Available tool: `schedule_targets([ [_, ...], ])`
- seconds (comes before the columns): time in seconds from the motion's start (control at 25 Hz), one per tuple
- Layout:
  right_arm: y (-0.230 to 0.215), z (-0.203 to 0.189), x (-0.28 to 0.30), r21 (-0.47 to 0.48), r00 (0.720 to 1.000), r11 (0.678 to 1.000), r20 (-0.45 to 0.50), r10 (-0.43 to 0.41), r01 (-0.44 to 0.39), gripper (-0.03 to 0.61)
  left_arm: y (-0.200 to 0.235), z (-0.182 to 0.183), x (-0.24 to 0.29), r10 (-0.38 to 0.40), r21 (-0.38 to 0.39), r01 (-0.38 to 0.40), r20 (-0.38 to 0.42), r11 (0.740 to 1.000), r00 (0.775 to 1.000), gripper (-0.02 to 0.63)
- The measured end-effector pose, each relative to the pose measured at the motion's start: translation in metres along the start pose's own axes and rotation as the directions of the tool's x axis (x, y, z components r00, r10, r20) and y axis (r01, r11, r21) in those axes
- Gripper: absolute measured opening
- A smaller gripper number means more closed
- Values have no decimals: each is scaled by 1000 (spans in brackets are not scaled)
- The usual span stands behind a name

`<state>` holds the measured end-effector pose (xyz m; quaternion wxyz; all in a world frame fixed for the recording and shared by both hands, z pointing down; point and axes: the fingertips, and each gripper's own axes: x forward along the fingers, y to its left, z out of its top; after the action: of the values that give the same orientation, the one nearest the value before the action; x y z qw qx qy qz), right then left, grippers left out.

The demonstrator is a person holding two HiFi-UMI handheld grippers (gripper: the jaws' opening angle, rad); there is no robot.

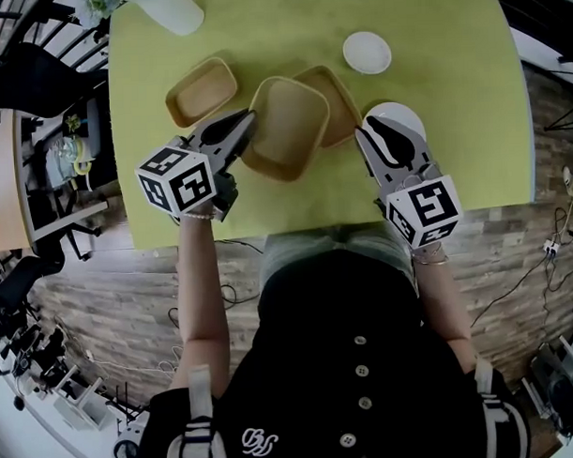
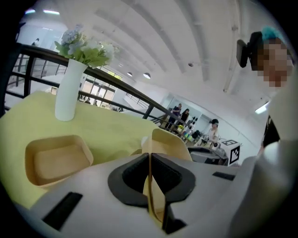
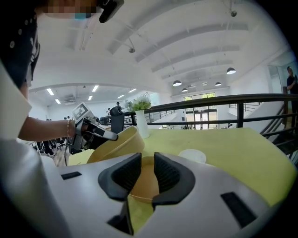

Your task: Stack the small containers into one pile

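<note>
- Left gripper (image 2: pixel 150 181): jaws pinched tight on the thin rim wall of the lifted container (image 1: pixel 288 129).
- Lifted container: tan, matte, paper-like, a rounded rectangle with sloped walls. It is tilted at the centre of the head view.
- Right gripper (image 3: pixel 142 179): black ridged pads with a narrow gap, not pressing. The tan edge of the right container (image 1: pixel 336 95) shows in the gap.
- Right container: same tan shape, on the table (image 1: pixel 451 95) right of centre, its left side overlapped by the lifted one.
- Left container (image 1: pixel 202 90): same kind, upright and empty, upper left, apart from the others.
- Table: smooth, yellow-green.
- Lid (image 1: pixel 367 52): white, round, flat, upper right.
- Vase (image 1: pixel 171 9): white, cylindrical, at the top edge.
</note>
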<state>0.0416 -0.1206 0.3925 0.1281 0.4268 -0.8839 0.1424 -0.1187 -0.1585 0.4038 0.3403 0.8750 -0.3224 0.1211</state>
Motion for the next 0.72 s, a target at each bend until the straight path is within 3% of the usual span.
schedule_targets([
  [0.2,-5,3,-4,4,1000,1000,11,-17,17,89,-16,12,21,-47,-89,57,110,994,993,34],
  [0.44,-12,5,-8,4,999,999,18,-34,34,89,-23,16,46,-20,-185,56,191,981,981,34],
  [0.72,-23,1,-14,13,998,998,0,-60,60,80,-10,-6,71,58,-359,27,224,933,973,34],
])
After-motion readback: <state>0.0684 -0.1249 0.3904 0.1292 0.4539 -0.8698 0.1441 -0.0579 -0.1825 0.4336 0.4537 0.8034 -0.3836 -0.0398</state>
